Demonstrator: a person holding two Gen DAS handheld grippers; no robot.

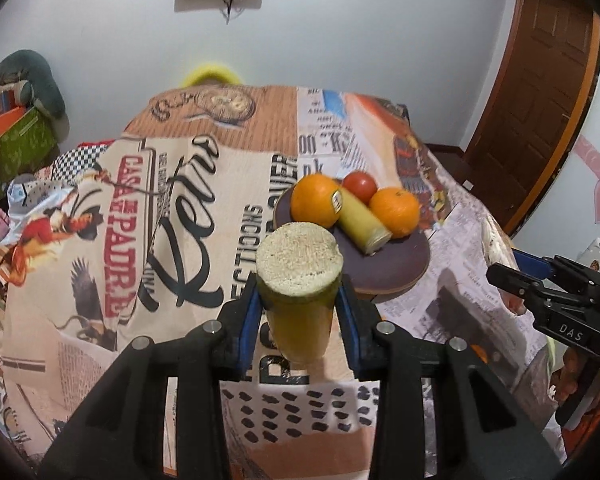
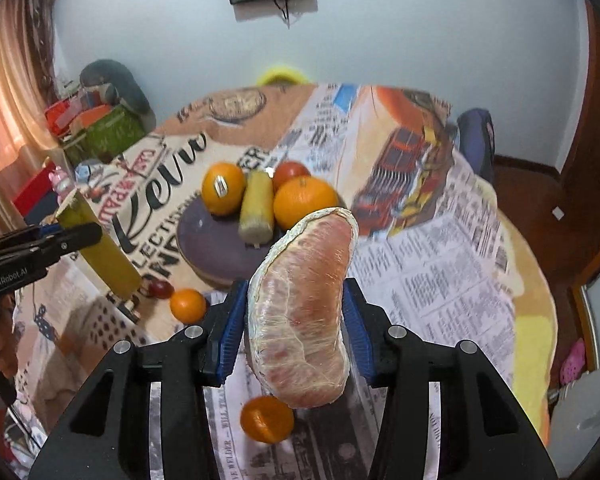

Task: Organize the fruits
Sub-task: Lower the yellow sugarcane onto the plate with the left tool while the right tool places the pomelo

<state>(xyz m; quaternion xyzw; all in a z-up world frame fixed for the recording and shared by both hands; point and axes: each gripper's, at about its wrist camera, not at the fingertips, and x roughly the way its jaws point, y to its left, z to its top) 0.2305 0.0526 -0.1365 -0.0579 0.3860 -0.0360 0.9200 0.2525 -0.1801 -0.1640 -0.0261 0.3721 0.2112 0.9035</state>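
My left gripper (image 1: 299,304) is shut on a yellow-green sugarcane piece (image 1: 299,280), held above the table in front of the dark plate (image 1: 392,264). The plate holds two oranges (image 1: 315,200), a tomato (image 1: 360,186) and another cane piece (image 1: 362,222). My right gripper (image 2: 296,320) is shut on a peeled pink pomelo segment (image 2: 306,308), held above the table just short of the plate (image 2: 216,248). The left gripper with its cane (image 2: 100,248) shows at the left of the right wrist view. Two small oranges (image 2: 187,305) (image 2: 266,419) and a red grape (image 2: 161,289) lie on the cloth.
The round table carries a printed newspaper-pattern cloth (image 1: 180,208). Boxes and bags (image 1: 16,132) stand at the left. A wooden door (image 1: 540,100) is at the right. A chair back (image 2: 478,140) stands behind the table's far right edge.
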